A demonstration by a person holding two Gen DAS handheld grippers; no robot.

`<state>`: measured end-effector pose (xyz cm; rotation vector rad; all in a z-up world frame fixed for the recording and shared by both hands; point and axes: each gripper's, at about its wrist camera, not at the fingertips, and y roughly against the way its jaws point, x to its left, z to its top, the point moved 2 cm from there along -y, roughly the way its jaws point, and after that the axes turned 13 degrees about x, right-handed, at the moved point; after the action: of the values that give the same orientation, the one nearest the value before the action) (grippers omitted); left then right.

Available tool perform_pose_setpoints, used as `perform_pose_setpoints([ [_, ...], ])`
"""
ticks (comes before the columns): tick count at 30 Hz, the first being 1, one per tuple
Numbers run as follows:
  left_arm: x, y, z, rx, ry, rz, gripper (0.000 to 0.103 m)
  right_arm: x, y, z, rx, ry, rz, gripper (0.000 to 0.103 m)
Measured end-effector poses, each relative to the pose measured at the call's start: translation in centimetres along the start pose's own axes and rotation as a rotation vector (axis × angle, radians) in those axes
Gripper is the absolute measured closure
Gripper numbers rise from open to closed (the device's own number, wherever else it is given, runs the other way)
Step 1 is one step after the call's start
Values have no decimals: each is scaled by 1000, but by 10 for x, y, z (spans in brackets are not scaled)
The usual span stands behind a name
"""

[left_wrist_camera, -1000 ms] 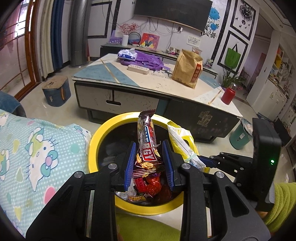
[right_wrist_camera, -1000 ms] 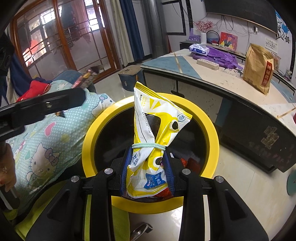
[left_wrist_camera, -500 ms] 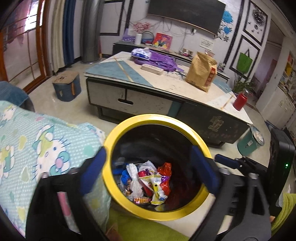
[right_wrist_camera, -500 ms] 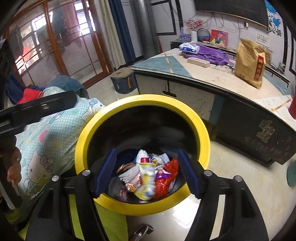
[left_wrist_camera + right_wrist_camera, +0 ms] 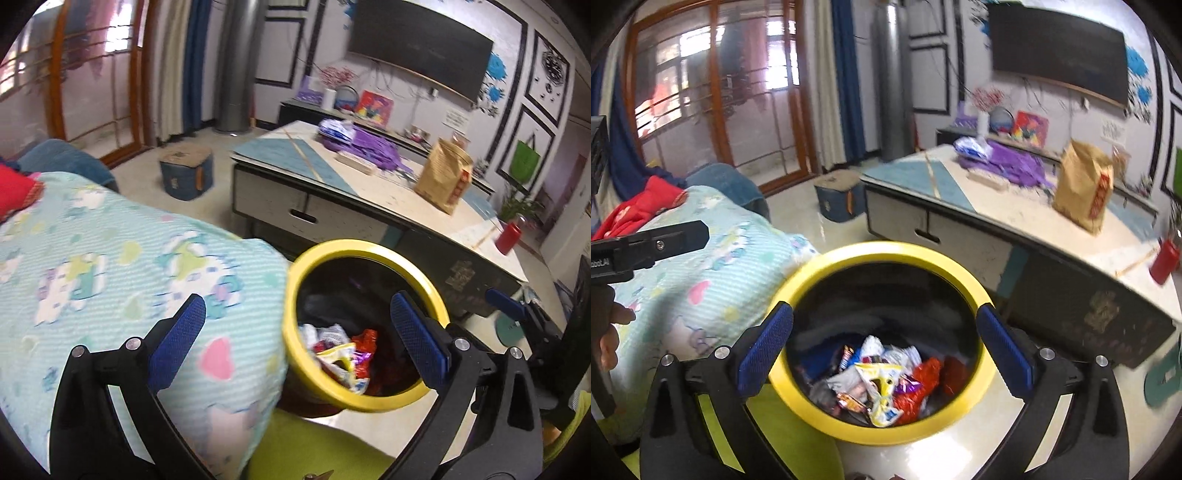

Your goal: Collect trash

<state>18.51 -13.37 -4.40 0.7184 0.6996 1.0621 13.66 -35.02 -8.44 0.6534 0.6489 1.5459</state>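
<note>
A black bin with a yellow rim (image 5: 886,249) stands on the floor, and several snack wrappers (image 5: 882,384) lie at its bottom. Among them is the yellow-and-white bag (image 5: 877,376). My right gripper (image 5: 884,308) hangs over the bin's mouth; its jaws are opening and nothing is between them. In the left wrist view the bin (image 5: 369,248) sits right of centre. My left gripper (image 5: 297,301) is open and empty, one finger over the blanket and the other over the bin. A blue pad of the right gripper (image 5: 502,301) shows at the far right.
A pale blue cartoon-print blanket (image 5: 110,258) lies against the bin's left side. Behind the bin stands a low table (image 5: 1015,218) with a brown paper bag (image 5: 1082,188), purple cloth and a red can (image 5: 1165,260). A blue stool (image 5: 842,199) sits on the floor.
Both grippers let go of their wrappers, which now lie in the bin, and opened wide. The left gripper shifted left over the blanket; both rose a little.
</note>
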Motion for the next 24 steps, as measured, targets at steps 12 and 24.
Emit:
perform_pose_setpoints([
  [12,46,68,-46,-160,72,142,11,77,46,5,-218,137,51,6],
  [24,59,109,-93,-291,105,239,11,117,98,-14,-415,94,117,6],
])
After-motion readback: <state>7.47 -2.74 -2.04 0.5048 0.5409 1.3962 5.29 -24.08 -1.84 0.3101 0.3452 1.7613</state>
